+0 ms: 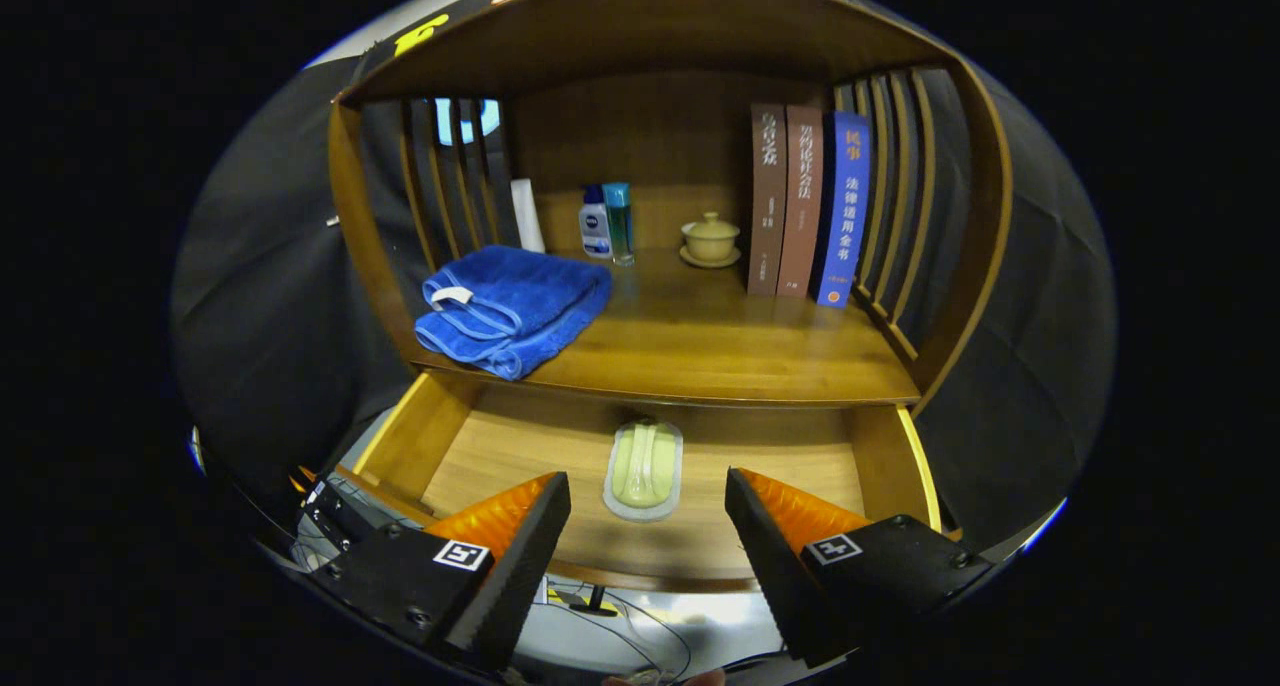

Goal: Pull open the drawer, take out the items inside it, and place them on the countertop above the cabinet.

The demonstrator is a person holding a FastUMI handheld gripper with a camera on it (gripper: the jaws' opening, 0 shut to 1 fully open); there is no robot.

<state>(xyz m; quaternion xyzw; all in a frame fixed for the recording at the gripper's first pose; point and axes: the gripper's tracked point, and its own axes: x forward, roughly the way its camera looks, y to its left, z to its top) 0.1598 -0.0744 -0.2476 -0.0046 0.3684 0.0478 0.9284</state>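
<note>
With the drawer (pixel 470 446) open, the gripper (pixel 648 516) hovers, jaws spread and empty, needing to descend onto the pale-green packet (pixel 643 466).

Three books (pixel 808 204), two bottles (pixel 606 222), one blue towel (pixel 512 308), one lidded cup (pixel 711 237), one green packet (pixel 644 466) in drawer (pixel 520 441), fingers (pixel 523 546) apart

The gripper (pixel 648 511) has two wedge-shaped fingers (pixel 520 556) with flat inner faces, each fixed on a black block with small round screws and a square black-and-white marker tag on top, and thin dark cables trail beneath them.
</note>
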